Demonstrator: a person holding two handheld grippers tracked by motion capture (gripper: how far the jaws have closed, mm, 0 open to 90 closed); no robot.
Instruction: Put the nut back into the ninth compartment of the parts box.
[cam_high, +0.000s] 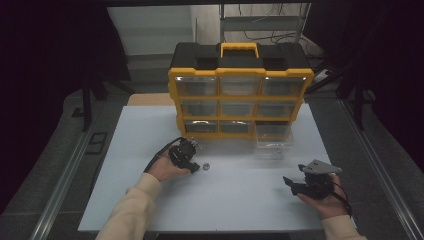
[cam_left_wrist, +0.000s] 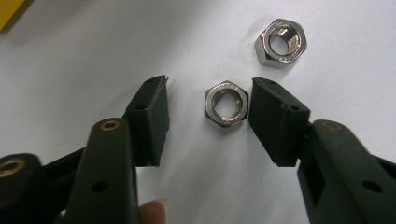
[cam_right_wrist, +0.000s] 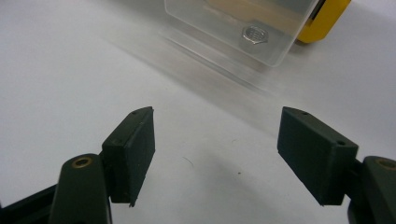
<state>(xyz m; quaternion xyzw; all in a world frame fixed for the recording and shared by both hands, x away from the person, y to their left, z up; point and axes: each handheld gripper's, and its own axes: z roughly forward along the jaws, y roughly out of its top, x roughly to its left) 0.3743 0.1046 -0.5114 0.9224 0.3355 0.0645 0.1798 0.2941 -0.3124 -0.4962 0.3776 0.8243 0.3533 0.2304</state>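
Two steel hex nuts lie on the white table. One nut (cam_left_wrist: 226, 103) sits between the jaws of my left gripper (cam_left_wrist: 210, 91); the right-hand pad (cam_left_wrist: 275, 119) is at its edge and the other pad stands apart from it, so the gripper is open around it. The second nut (cam_left_wrist: 281, 42) lies just beyond. In the high view the left gripper (cam_high: 196, 166) points at a nut (cam_high: 205, 165) left of centre. My right gripper (cam_high: 295, 175) rests open at the front right, with nothing between its pads (cam_right_wrist: 217, 116).
A yellow-and-black drawer organizer (cam_high: 240, 80) stands at the back of the white table (cam_high: 225, 200). Its bottom right clear drawer (cam_high: 272, 137) is pulled out onto the table, and a nut (cam_right_wrist: 254, 33) lies inside that drawer (cam_right_wrist: 224, 18).
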